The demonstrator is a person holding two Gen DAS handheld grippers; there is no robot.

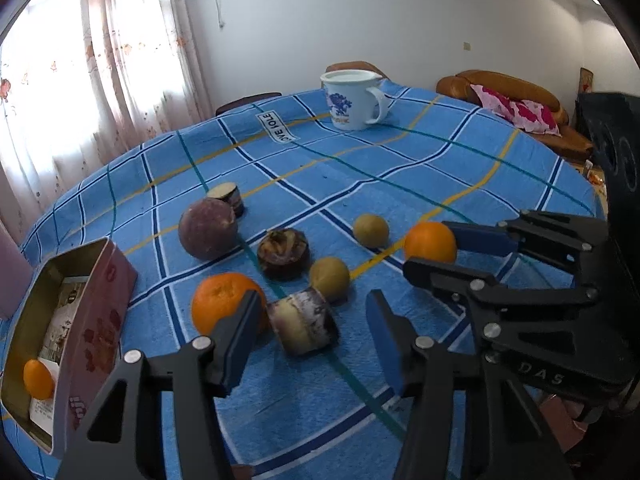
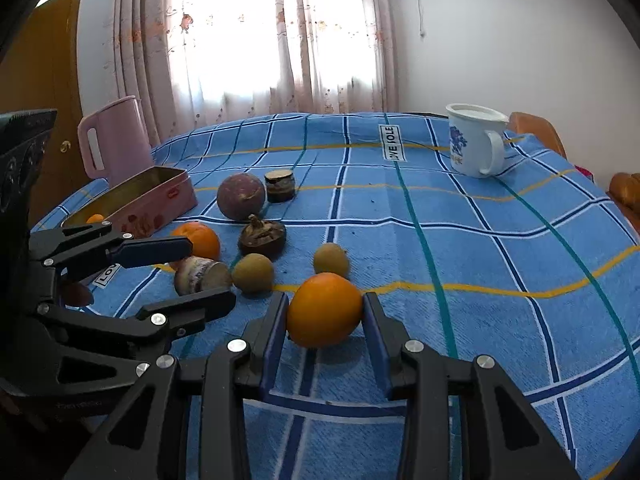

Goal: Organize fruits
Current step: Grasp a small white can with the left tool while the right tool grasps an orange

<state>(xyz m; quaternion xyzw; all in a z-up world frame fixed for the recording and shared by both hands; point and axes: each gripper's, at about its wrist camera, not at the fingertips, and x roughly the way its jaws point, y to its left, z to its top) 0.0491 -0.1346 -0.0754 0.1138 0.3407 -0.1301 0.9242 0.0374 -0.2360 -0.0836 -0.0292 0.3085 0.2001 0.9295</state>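
My right gripper [image 2: 325, 312] is shut on an orange [image 2: 324, 310] just above the blue checked cloth; it also shows in the left wrist view [image 1: 430, 242]. My left gripper [image 1: 310, 330] is open, its jaws on either side of a cut purple-skinned fruit piece [image 1: 302, 322]. A second orange [image 1: 226, 304] lies by its left finger. A pink tin box [image 1: 94, 320] at the left holds a small orange [image 1: 38, 378]. Two small yellow-brown fruits [image 1: 330, 278] [image 1: 371, 230], a dark mangosteen [image 1: 283, 253], a round purple fruit [image 1: 207, 228] and another cut piece [image 1: 229, 196] lie around.
A white mug [image 1: 352, 98] with a blue print stands at the far side of the round table [image 1: 440, 168]. A pink jug [image 2: 114, 144] stands behind the tin box [image 2: 140, 200]. A sofa [image 1: 516, 100] is beyond the table edge.
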